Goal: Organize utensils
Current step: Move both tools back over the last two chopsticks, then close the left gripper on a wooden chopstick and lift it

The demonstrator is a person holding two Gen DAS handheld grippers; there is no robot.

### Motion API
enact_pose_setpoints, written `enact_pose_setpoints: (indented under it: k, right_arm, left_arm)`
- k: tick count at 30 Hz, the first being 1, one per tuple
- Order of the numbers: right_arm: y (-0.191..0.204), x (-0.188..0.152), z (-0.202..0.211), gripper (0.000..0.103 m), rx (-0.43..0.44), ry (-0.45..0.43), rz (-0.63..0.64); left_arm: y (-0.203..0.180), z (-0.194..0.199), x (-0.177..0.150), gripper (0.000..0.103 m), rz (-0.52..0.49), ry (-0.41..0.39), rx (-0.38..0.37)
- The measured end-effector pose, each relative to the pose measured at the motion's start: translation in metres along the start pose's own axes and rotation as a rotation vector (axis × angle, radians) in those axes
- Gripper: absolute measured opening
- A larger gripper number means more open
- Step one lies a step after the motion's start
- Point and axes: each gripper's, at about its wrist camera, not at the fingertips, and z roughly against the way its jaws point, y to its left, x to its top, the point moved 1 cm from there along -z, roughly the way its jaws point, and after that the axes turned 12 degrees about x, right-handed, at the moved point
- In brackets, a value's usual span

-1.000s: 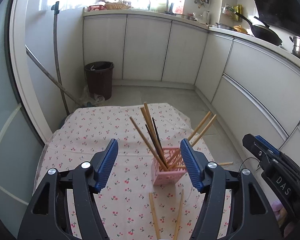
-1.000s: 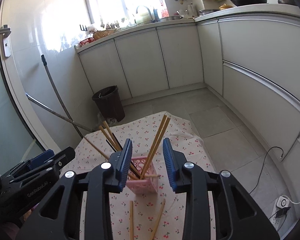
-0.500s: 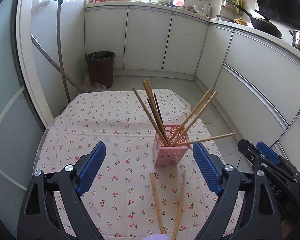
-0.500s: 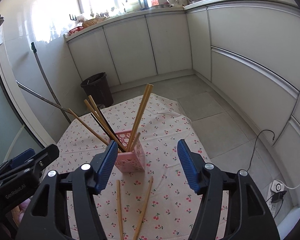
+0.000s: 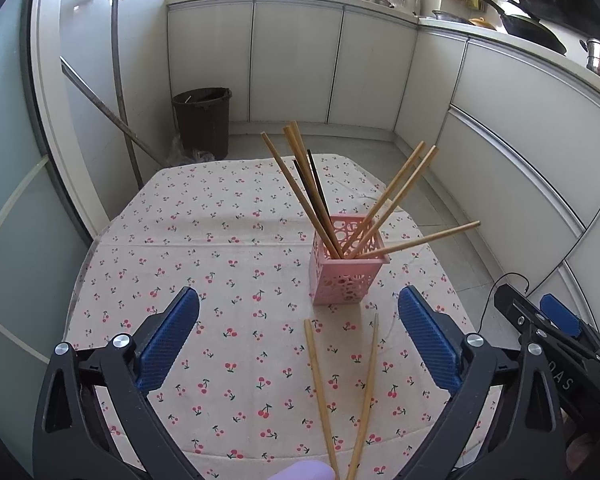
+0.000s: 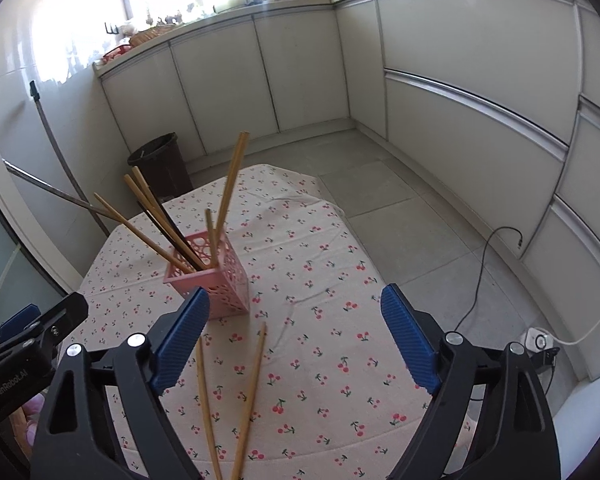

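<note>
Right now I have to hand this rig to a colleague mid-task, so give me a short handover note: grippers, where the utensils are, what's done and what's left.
Left gripper: open, empty, above the cherry-print tablecloth.
Right gripper: open, empty, just right of the holder.
Pink holder: upright on the cloth, with several wooden chopsticks and a couple of dark ones leaning out of it; one lies low across its rim.
Done: most chopsticks are in the holder.
Left: two loose chopsticks lie flat on the cloth in front of the holder; pick them up and drop them in.
</note>
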Motion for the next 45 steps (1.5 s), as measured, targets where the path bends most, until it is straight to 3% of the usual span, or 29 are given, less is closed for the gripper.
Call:
enact_pose_setpoints:
  k: [8,12,15,19,22,25,32,35,37,38,39,42,45]
  right_arm:
    - [-0.014,-0.011,-0.006,0.095,-0.019,0.055,-0.045]
    - [-0.019,-0.02,-0.016,0.096,-0.025,0.119,-0.054]
    - [-0.025,-0.027,-0.027,0.096,-0.023,0.184,-0.073]
    - [-0.036,-0.036,-0.041,0.096,-0.011,0.265,-0.131]
    - [-0.049,-0.045,-0.052,0.096,0.052,0.342,-0.24]
    - [-0.056,-0.053,-0.06,0.096,0.114,0.398,-0.334]
    - [-0.06,-0.057,-0.063,0.096,0.111,0.42,-0.368]
    - [-0.065,-0.056,-0.063,0.096,0.105,0.421,-0.387]
    - [-0.068,-0.056,-0.065,0.096,0.1,0.425,-0.4]
    - [-0.07,-0.057,-0.066,0.096,0.096,0.427,-0.408]
    - [-0.072,-0.057,-0.067,0.096,0.093,0.43,-0.415]
    - [-0.074,-0.059,-0.071,0.096,0.087,0.437,-0.429]
    - [-0.071,-0.059,-0.078,0.095,0.069,0.436,-0.418]
  left_arm:
    - [-0.007,-0.012,-0.011,0.096,-0.036,0.042,0.009]
    - [-0.009,-0.031,-0.015,0.096,-0.041,0.103,0.003]
    - [-0.007,-0.055,-0.02,0.096,-0.019,0.188,-0.014]
    - [0.0,-0.098,-0.027,0.096,0.036,0.365,-0.036]
    - [0.01,-0.137,-0.037,0.096,0.121,0.528,-0.025]
    - [0.014,-0.157,-0.042,0.096,0.19,0.589,-0.025]
    - [-0.02,-0.17,-0.041,0.091,0.116,0.542,0.02]
    - [-0.04,-0.171,-0.041,0.072,0.047,0.491,0.051]
    - [-0.053,-0.177,-0.048,0.05,0.003,0.512,0.042]
    - [-0.056,-0.179,-0.052,0.048,-0.008,0.527,0.045]
    - [-0.06,-0.176,-0.052,0.04,-0.026,0.489,0.063]
    - [-0.064,-0.175,-0.057,0.013,-0.057,0.472,0.07]
    - [-0.053,-0.174,-0.059,0.007,-0.027,0.474,0.031]
